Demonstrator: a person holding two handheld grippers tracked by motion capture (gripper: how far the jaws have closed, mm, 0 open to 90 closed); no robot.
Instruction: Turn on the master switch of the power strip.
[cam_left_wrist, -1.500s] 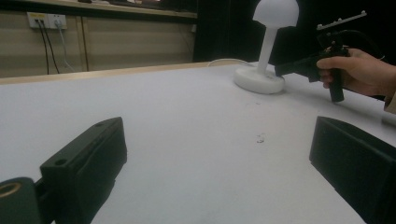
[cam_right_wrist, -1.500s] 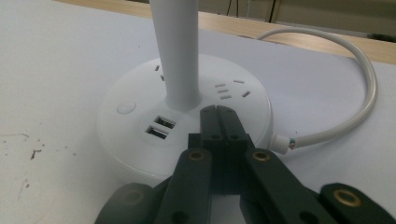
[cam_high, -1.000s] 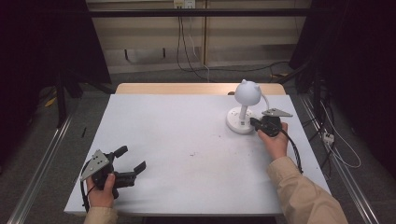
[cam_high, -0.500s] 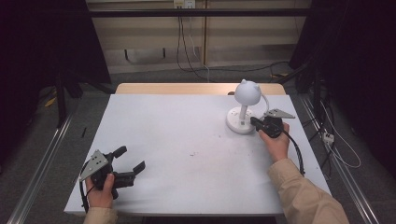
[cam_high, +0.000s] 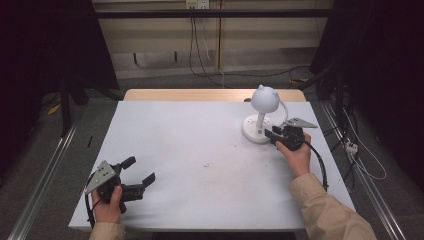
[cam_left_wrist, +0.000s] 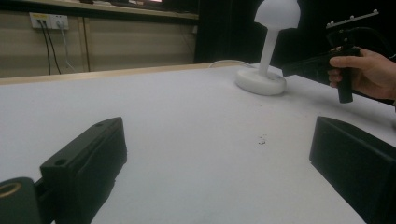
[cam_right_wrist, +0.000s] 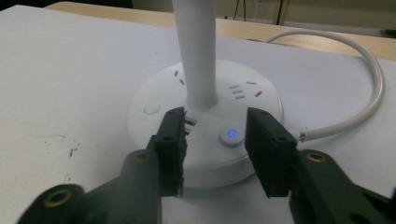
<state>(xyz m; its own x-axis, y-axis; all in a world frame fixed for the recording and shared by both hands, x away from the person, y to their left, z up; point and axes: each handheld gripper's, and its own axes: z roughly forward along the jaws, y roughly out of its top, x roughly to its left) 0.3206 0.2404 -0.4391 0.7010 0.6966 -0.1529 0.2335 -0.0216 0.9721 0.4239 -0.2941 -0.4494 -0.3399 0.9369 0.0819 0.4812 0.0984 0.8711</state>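
Lamp (cam_high: 263, 114) stands upright at the far right of the surface (cam_high: 200, 150), its lit power button (cam_right_wrist: 230, 134) on the base. Right claw (cam_right_wrist: 215, 140) hangs parted over the base, button between its jaws, probably not touching. Left claw (cam_high: 140, 172) open, resting well apart at the near left.

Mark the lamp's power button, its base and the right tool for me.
power button (cam_right_wrist: 231, 134), right gripper view: centre of the blue-lit round button.
lamp base (cam_right_wrist: 154, 95), right gripper view: bare top of the white disc, left of the stem.
right tool (cam_right_wrist: 215, 149), right gripper view: midway between its open jaws.
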